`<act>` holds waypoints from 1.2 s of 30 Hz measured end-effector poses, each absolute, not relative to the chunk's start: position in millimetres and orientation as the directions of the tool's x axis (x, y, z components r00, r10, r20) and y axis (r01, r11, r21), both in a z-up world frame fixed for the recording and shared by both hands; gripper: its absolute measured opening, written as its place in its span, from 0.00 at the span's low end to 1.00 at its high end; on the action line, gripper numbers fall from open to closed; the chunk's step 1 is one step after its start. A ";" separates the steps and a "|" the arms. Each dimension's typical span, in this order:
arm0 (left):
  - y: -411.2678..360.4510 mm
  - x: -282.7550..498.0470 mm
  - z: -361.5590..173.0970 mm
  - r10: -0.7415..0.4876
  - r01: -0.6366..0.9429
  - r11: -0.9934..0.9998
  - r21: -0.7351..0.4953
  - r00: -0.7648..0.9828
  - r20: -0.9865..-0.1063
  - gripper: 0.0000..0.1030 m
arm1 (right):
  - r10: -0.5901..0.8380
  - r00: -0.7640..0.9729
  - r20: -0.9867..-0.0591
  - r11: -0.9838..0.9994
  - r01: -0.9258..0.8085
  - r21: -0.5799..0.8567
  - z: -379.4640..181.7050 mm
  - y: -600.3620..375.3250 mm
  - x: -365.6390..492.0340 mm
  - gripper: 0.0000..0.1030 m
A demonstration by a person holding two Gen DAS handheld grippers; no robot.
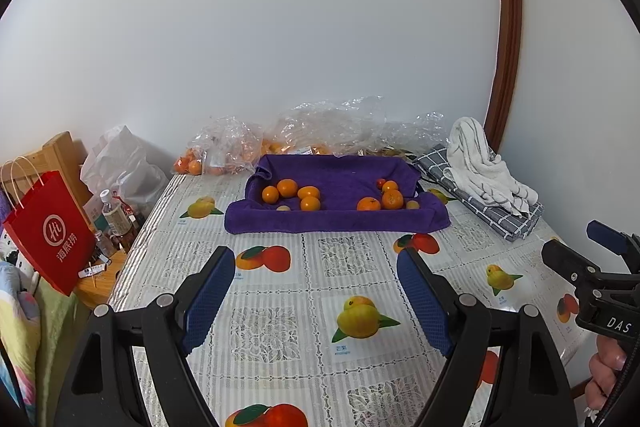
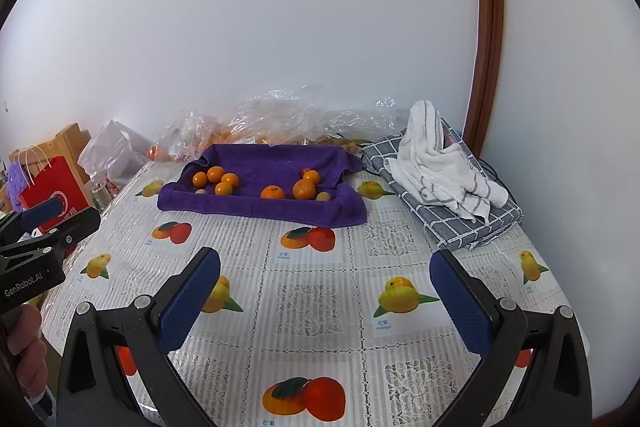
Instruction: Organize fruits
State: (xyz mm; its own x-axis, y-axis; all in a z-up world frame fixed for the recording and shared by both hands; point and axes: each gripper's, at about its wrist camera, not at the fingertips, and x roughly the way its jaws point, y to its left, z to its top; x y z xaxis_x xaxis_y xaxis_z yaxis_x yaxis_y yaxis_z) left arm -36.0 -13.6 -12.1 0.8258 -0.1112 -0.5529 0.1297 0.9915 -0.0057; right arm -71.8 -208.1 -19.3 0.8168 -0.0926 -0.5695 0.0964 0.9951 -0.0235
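Meanwhile, round glossy oranges [image 1: 287, 187] dot plush purple towel [image 1: 336, 219].

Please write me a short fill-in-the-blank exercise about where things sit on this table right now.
1. The round orange fruits lie on a towel-lined tray whose colour is ____.
2. The crumpled white striped towel rests on a folded cloth with a ____ pattern.
3. The left tongs and the right tongs are both ____ and hold nothing.
4. The red paper gift bag stands off the table's ____ side.

Missing words: purple; checked; open; left
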 end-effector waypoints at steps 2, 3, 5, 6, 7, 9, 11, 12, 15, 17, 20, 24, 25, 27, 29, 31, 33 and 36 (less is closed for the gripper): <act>-18.1 -36.2 -11.6 -0.109 0.129 0.992 -0.003 0.826 -0.553 0.80 | -0.091 0.817 -0.569 0.995 0.096 -0.022 -19.3 -208.3 -72.0 1.00; -18.7 -36.3 -11.3 -0.108 0.129 0.992 -0.002 0.827 -0.552 0.80 | -0.091 0.817 -0.569 0.995 0.097 -0.021 -19.3 -208.5 -72.1 1.00; -19.7 -36.4 -11.4 -0.109 0.129 0.992 -0.002 0.826 -0.553 0.80 | -0.090 0.817 -0.569 0.995 0.096 -0.018 -19.9 -208.6 -72.5 1.00; -19.4 -36.5 -11.6 -0.108 0.128 0.992 -0.003 0.826 -0.553 0.80 | -0.090 0.817 -0.570 0.995 0.097 -0.019 -20.0 -209.1 -72.1 1.00; -19.6 -36.6 -11.6 -0.107 0.126 0.992 -0.003 0.827 -0.552 0.80 | -0.093 0.816 -0.570 0.995 0.098 -0.021 -20.0 -209.0 -72.2 1.00; -19.9 -36.8 -11.2 -0.109 0.128 0.992 -0.005 0.827 -0.551 0.80 | -0.093 0.816 -0.571 0.995 0.099 -0.021 -20.3 -208.9 -72.3 1.00; -19.3 -36.7 -11.4 -0.108 0.128 0.992 -0.004 0.827 -0.552 0.80 | -0.095 0.815 -0.571 0.995 0.101 -0.022 -20.2 -208.8 -72.3 1.00; -19.6 -36.7 -11.3 -0.109 0.127 0.992 -0.005 0.827 -0.552 0.80 | -0.096 0.816 -0.570 0.995 0.102 -0.021 -20.2 -208.8 -72.6 1.00; -20.3 -36.2 -11.2 -0.109 0.128 0.992 -0.004 0.827 -0.552 0.81 | -0.095 0.817 -0.569 0.995 0.102 -0.019 -20.3 -209.1 -73.1 1.00; -21.1 -36.3 -11.0 -0.108 0.128 0.992 -0.003 0.827 -0.552 0.81 | -0.096 0.817 -0.568 0.994 0.103 -0.020 -19.8 -209.7 -73.2 1.00; -22.4 -36.3 -10.4 -0.109 0.129 0.992 -0.003 0.828 -0.550 0.81 | -0.096 0.817 -0.568 0.994 0.103 -0.019 -19.7 -210.1 -73.1 1.00; -23.4 -36.2 -8.8 -0.111 0.129 0.992 -0.006 0.830 -0.547 0.81 | -0.096 0.819 -0.566 0.994 0.104 -0.019 -18.7 -210.0 -74.2 1.00; -22.4 -36.5 -8.8 -0.112 0.131 0.991 -0.005 0.830 -0.547 0.81 | -0.095 0.819 -0.566 0.995 0.103 -0.018 -18.2 -210.9 -73.5 1.00; -23.6 -36.5 -8.0 -0.110 0.129 0.992 -0.005 0.830 -0.546 0.81 | -0.095 0.819 -0.565 0.995 0.103 -0.019 -18.0 -210.3 -73.9 1.00; -22.8 -36.6 -7.9 -0.111 0.129 0.992 -0.005 0.830 -0.546 0.81 | -0.095 0.819 -0.565 0.995 0.103 -0.018 -18.0 -210.6 -73.9 1.00; -23.2 -36.6 -7.7 -0.109 0.128 0.992 -0.004 0.831 -0.546 0.81 | -0.094 0.819 -0.566 0.995 0.103 -0.017 -18.0 -210.9 -73.8 1.00; -23.9 -36.4 -7.1 -0.110 0.129 0.992 -0.004 0.831 -0.545 0.81 | -0.095 0.820 -0.565 0.995 0.103 -0.019 -17.9 -210.3 -74.1 1.00; -23.7 -36.9 -7.7 -0.109 0.126 0.992 -0.005 0.830 -0.546 0.81 | -0.095 0.821 -0.564 0.995 0.101 -0.020 -16.7 -211.0 -74.0 1.00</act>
State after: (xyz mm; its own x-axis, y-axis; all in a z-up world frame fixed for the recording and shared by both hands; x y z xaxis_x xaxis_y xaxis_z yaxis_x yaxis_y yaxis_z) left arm -36.9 -23.7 -7.7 0.8305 -0.1089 -0.5463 0.1265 0.9920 -0.0054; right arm -74.0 -211.0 -16.7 0.8205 -0.0948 -0.5637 0.1012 0.9947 -0.0198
